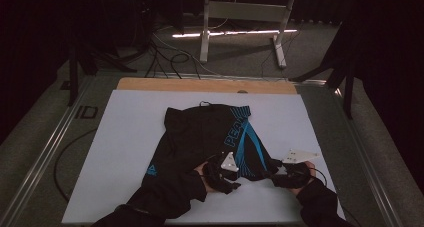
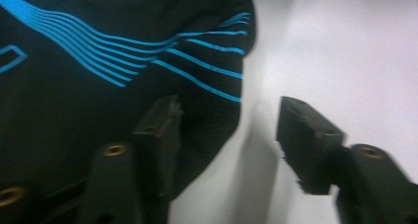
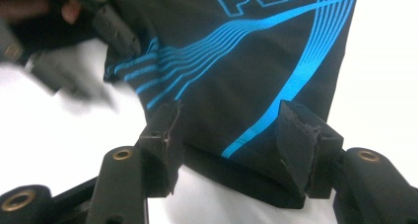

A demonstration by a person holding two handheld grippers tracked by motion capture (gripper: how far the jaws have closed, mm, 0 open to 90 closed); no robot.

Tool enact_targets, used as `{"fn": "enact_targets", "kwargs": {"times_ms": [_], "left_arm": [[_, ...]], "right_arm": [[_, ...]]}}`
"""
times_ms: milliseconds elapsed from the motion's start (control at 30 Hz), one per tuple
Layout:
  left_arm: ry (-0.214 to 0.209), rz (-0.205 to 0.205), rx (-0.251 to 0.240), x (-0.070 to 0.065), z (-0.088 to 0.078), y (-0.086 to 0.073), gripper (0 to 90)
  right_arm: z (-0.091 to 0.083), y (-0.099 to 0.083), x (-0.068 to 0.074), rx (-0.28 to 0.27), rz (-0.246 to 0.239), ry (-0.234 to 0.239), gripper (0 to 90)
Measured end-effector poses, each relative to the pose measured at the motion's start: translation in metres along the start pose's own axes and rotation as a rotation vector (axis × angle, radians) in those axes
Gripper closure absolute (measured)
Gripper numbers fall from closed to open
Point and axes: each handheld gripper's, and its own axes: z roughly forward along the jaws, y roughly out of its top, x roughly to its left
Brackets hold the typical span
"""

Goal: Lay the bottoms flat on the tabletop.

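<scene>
While black shorts [image 1: 210,137] cover the white board [image 1: 125,152], both claws, left [image 1: 227,179] and right [image 1: 280,179], stand spread at their hem.

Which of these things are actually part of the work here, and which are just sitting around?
Part of the job:
black garment with blue stripes
left gripper at its near hem
right gripper at the same hem
white mat under the garment

Just around:
white table frame behind
cables on the floor

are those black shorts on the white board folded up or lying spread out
Spread out: the black shorts lie flat in one layer on the white board, waistband away from the person, both leg hems at the near side.
</scene>
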Motion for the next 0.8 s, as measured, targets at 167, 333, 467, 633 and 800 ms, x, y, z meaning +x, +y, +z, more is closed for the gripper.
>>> {"fn": "enact_targets", "kwargs": {"times_ms": [167,333,467,633,800], "left_arm": [[0.04,-0.006,0.008,0.004,0.001,0.002,62.8],[0.041,-0.032,0.005,0.009,-0.003,0.002,77.6],[0.019,-0.029,0.0,0.011,-0.009,0.004,82.6],[0.012,-0.012,-0.007,0.01,-0.022,0.01,83.2],[0.009,-0.001,-0.029,0.011,-0.039,0.018,84.1]], "right_arm": [[0.009,-0.001,0.007,0.068,-0.065,0.022,40.1],[0.014,0.0,0.011,0.104,-0.117,-0.03,44.6],[0.016,0.0,0.011,0.137,-0.149,-0.094,65.9],[0.006,0.006,0.007,0.091,-0.113,-0.127,89.7],[-0.007,0.015,0.014,0.012,-0.11,-0.134,90.0]]}}
